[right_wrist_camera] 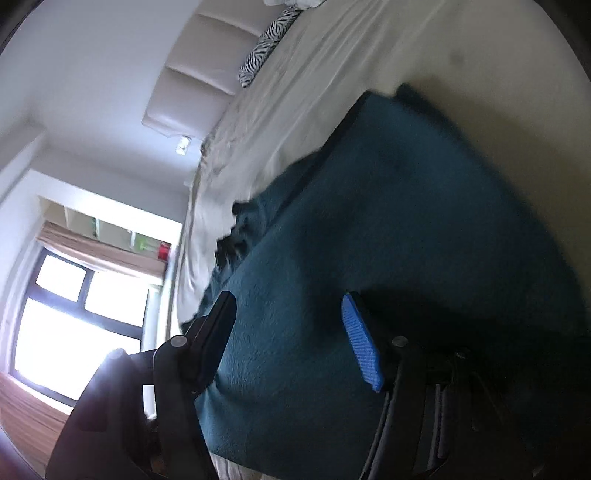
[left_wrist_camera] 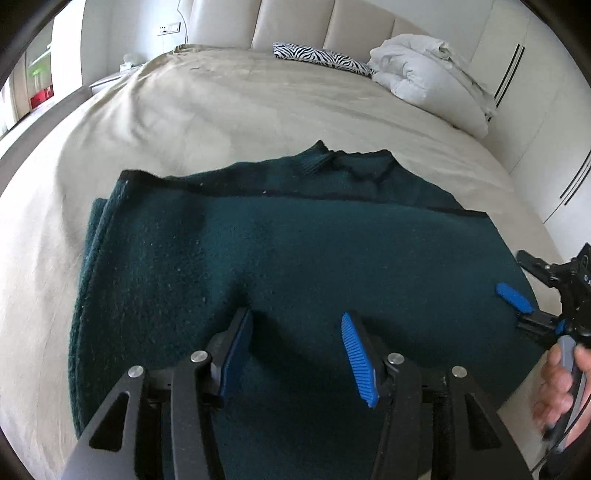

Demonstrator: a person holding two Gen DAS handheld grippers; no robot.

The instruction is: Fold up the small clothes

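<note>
A dark green knit sweater (left_wrist_camera: 280, 254) lies on the beige bed (left_wrist_camera: 221, 110), folded over so a dark seam runs across it and the collar lies at the far side. My left gripper (left_wrist_camera: 295, 332) is open just above the sweater's near part, nothing between its blue pads. My right gripper (left_wrist_camera: 517, 288) shows at the sweater's right edge, held by a hand. In the right wrist view the right gripper (right_wrist_camera: 288, 328) is open, tilted sideways, with the sweater (right_wrist_camera: 369, 240) lying between and under its fingers, not pinched.
A white duvet (left_wrist_camera: 424, 74) and a zebra-striped pillow (left_wrist_camera: 321, 57) lie at the head of the bed by the padded headboard (left_wrist_camera: 295, 22). White wardrobe doors (left_wrist_camera: 535, 110) stand on the right. A window (right_wrist_camera: 74, 314) shows in the right wrist view.
</note>
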